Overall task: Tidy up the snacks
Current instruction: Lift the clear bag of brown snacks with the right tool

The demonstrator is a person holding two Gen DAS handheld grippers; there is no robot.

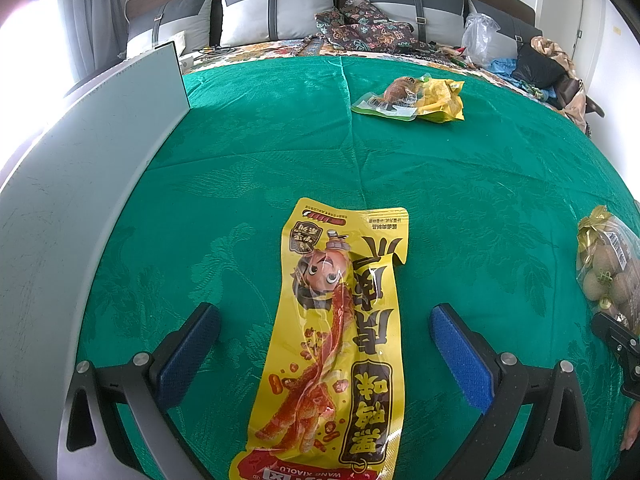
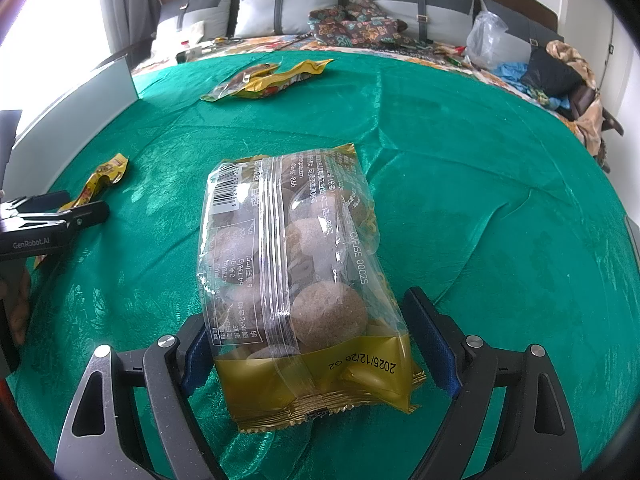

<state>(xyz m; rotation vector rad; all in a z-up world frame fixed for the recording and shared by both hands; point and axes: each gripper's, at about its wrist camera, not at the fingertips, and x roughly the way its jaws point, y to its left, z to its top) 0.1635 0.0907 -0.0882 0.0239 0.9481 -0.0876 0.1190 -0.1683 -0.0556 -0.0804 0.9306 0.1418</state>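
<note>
A long yellow snack packet (image 1: 336, 332) with a cartoon figure lies flat on the green cloth (image 1: 460, 184), its length running between the fingers of my left gripper (image 1: 324, 314). That gripper is open, and both blue pads stand clear of the packet. A clear bag of round brown snacks (image 2: 296, 276) with a gold bottom strip lies between the fingers of my right gripper (image 2: 306, 320). It is open wide, with the pads close beside the bag's edges. The same bag (image 1: 608, 268) shows at the right edge of the left wrist view. The left gripper (image 2: 86, 206) shows at the left edge of the right wrist view.
A small heap of yellow and clear snack packets (image 1: 416, 98) (image 2: 264, 80) lies farther back on the cloth. A pale grey panel (image 1: 80, 168) (image 2: 80, 96) stands along the left side. Pillows, a patterned cushion (image 1: 364, 26), a plastic bag (image 2: 488, 36) and clothes sit behind.
</note>
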